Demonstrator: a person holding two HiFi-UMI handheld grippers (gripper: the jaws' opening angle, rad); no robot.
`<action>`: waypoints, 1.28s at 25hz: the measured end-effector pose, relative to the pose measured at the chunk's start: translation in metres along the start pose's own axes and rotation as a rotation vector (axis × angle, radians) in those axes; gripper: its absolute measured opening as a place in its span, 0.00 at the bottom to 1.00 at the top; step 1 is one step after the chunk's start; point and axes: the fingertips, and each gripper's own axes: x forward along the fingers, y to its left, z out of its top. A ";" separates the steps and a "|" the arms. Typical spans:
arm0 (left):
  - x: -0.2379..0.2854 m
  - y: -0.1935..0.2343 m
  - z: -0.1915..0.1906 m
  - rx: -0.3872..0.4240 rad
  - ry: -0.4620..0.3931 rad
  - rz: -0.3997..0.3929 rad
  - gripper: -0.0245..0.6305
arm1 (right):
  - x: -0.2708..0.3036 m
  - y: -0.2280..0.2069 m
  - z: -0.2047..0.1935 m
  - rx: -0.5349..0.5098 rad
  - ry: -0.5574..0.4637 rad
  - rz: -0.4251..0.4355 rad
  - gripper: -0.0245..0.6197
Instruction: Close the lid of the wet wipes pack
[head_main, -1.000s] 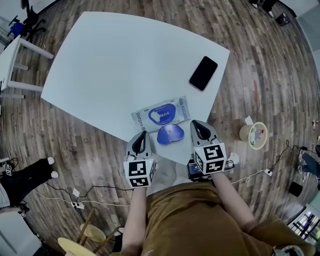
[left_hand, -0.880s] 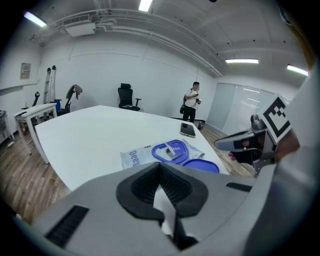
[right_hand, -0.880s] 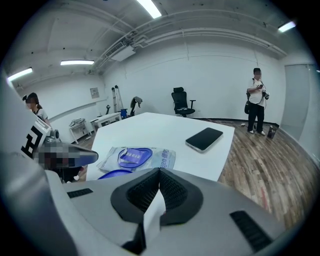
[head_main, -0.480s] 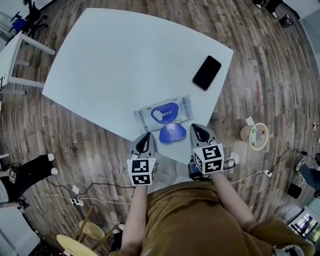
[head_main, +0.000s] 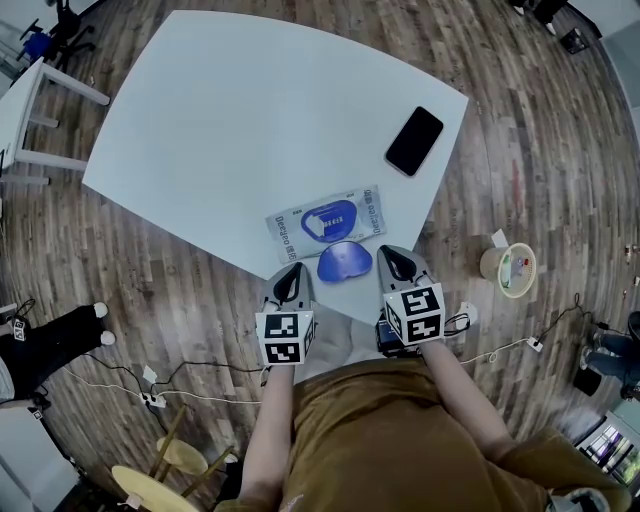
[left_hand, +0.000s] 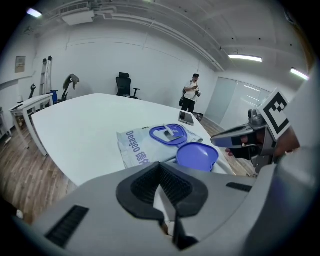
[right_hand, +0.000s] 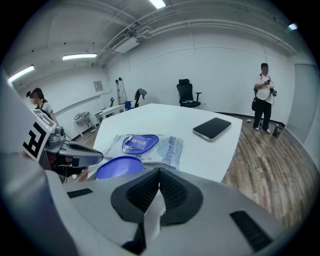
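Wet wipes pack (head_main: 325, 222) lies flat on the white surface (head_main: 260, 120) by its near edge. The blue lid (head_main: 345, 261) is flipped fully open, so closing is not yet begun. The left hand-held gripper (head_main: 291, 272) and right hand-held gripper (head_main: 393, 259) flank the lid, jaws together and empty.

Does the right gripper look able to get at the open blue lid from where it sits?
Probably yes: the lid lies flipped open at the near edge of the table, just left of the right gripper, with nothing between them.
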 end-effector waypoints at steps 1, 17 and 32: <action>0.000 -0.001 -0.001 -0.001 0.004 -0.004 0.03 | 0.000 0.000 -0.001 0.001 0.004 0.003 0.05; 0.009 -0.010 -0.011 -0.006 0.050 -0.042 0.03 | 0.008 0.005 -0.021 0.013 0.093 0.053 0.05; 0.013 -0.013 -0.018 -0.032 0.102 -0.097 0.03 | 0.009 0.007 -0.022 0.031 0.100 0.066 0.05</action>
